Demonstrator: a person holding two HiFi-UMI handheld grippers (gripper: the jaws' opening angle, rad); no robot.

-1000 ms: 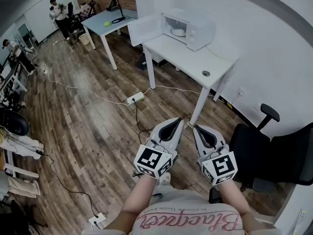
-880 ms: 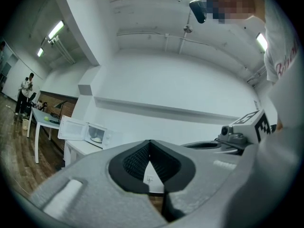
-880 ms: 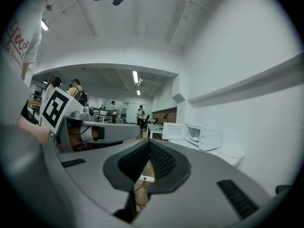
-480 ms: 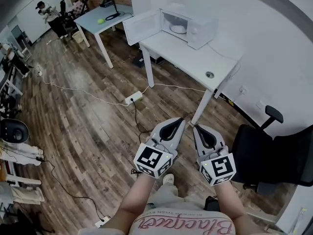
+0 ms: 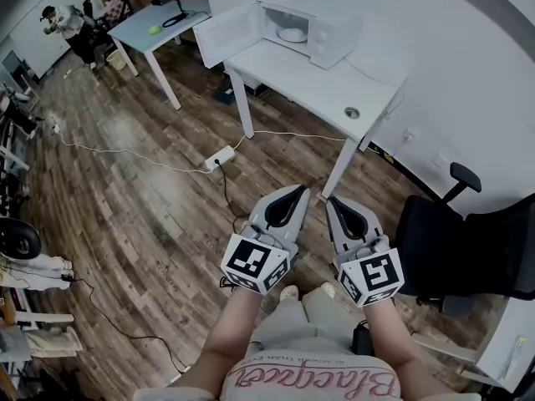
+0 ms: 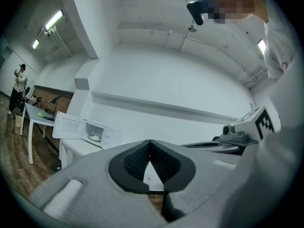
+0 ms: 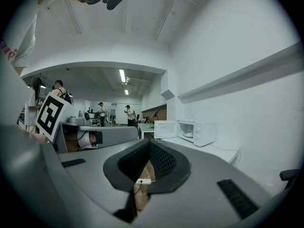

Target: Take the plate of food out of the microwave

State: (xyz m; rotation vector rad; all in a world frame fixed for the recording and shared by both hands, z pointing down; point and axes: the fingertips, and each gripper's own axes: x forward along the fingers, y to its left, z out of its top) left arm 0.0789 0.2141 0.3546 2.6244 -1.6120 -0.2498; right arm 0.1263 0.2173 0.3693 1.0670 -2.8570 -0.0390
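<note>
Fingers [image 6: 135, 163] of left gripper [image 5: 299, 192] and right gripper [image 5: 333, 200] are closed and empty, far from the microwave [image 5: 322, 32] with the plate [image 5: 292, 34].

Far end of worktop [image 5: 338, 90]: microwave [image 5: 326, 32], door [image 5: 224, 36] open to its left, plate [image 5: 292, 34] inside. On floor [image 5: 142, 199] before the worktop: power strip [image 5: 219, 157]. Nearest, side by side: left tongs [image 5: 299, 192], right tongs [image 5: 333, 201]. Chair [image 5: 447, 253] right.
</note>
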